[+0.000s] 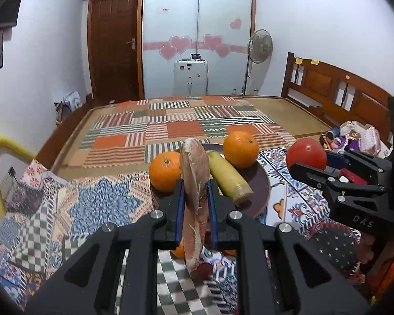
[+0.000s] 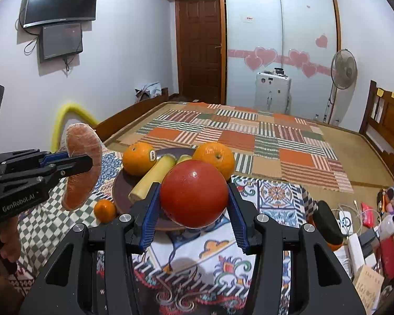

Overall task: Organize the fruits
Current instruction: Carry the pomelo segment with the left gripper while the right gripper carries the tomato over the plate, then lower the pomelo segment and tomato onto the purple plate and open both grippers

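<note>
Both loaded over the bed: left gripper (image 1: 195, 183) clamped on the wedge (image 1: 194, 183), right gripper (image 2: 194, 197) pinching the tomato (image 2: 193, 193) above the plate's (image 2: 119, 191) near rim, so I'd lower each gently into gaps beside the oranges (image 2: 138, 158).

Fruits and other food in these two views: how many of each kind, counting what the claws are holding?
Large oranges: 2, on the brown plate
Small orange: 1, on the cloth beside the plate
Yellow banana-like pieces: 2, on the plate
Red round fruit: 1, in the right claw
Orange-pink slab: 1, in the left claw
Total: 7
</note>
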Motion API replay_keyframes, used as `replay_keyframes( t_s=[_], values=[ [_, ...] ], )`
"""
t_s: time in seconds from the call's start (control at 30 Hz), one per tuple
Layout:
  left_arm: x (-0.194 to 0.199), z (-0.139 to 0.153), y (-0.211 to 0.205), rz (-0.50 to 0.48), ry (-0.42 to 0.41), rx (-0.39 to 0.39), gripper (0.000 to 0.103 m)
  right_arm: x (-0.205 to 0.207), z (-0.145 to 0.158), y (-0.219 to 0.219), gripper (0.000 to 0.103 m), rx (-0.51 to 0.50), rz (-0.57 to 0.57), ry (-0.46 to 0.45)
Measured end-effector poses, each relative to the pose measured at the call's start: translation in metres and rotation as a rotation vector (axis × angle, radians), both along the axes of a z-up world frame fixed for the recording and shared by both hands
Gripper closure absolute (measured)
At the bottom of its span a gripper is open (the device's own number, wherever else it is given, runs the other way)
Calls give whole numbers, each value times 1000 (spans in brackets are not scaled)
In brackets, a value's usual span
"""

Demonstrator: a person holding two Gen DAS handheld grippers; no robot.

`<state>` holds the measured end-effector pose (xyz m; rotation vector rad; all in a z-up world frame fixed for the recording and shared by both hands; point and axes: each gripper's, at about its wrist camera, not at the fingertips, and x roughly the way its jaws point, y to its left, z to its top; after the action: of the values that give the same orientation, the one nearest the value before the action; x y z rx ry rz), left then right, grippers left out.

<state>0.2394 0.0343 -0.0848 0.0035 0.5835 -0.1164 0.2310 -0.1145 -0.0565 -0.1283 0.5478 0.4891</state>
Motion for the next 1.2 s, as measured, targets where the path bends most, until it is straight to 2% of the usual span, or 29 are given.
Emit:
replay_keyframes(
  t_s=[0.2, 0.4, 0.57, 0.83, 1.2],
  values=[
    [19, -4, -5, -9, 5, 14, 87, 14, 0, 5, 57, 5, -1, 11],
    [36, -12, -9, 13, 22, 27, 87, 33, -13, 6, 57, -7, -21, 68],
    [56, -22, -3, 37, 70, 0, 87, 47, -29, 10, 57, -30, -13, 148],
    [74, -35, 7, 39, 138, -59, 87, 55, -40, 13, 57, -51, -10, 191],
    [79, -35, -9, 30, 144, -22, 85, 58, -42, 16, 57, -52, -19, 216]
  ],
)
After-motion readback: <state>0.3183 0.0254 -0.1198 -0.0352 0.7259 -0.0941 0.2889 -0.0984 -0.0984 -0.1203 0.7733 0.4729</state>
